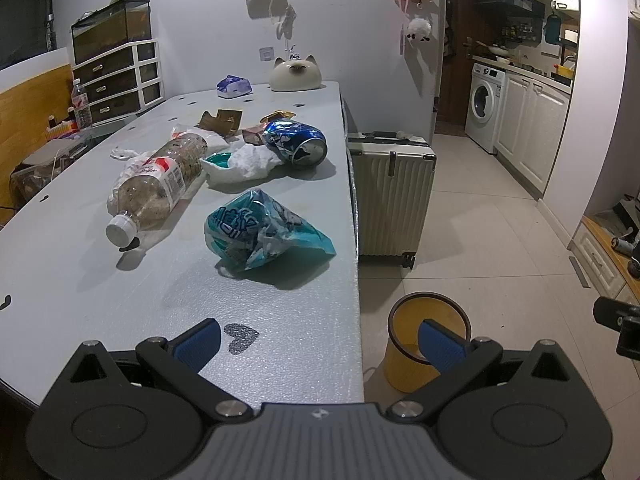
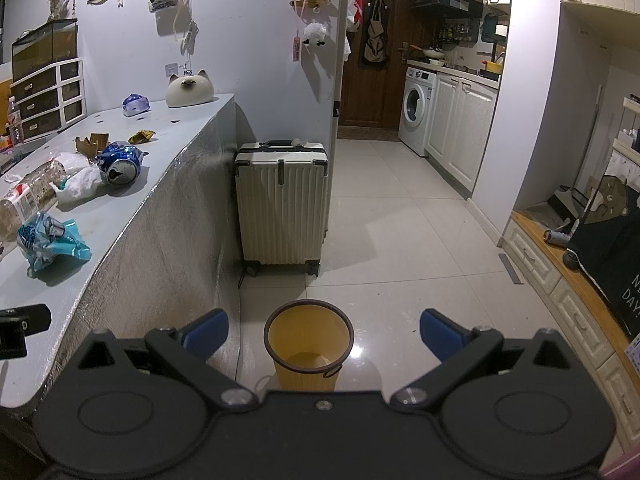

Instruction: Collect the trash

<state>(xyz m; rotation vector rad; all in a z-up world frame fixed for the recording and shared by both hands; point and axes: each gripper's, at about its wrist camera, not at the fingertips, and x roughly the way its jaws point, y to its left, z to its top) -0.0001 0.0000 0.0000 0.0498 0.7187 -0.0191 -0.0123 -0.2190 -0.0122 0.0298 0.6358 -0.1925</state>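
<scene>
Trash lies on the grey table (image 1: 80,272): a teal crumpled wrapper (image 1: 260,236), a dirty plastic bottle (image 1: 160,184) on its side, a crushed blue can (image 1: 296,142), white crumpled paper (image 1: 248,162) and brown cardboard scraps (image 1: 220,120). A yellow bin (image 2: 309,344) stands on the floor beside the table. My left gripper (image 1: 320,340) hovers open over the table's near right corner, empty, well short of the wrapper. My right gripper (image 2: 322,330) is open and empty above the bin. The wrapper (image 2: 46,240) and can (image 2: 120,164) also show in the right wrist view.
A white suitcase (image 2: 282,204) stands against the table's end. On the far table sit a cat-shaped ornament (image 1: 295,74) and a tissue pack (image 1: 234,86). A drawer unit (image 1: 116,80) stands at left. Tiled floor (image 2: 400,240) runs to a washing machine (image 2: 418,108) and cabinets.
</scene>
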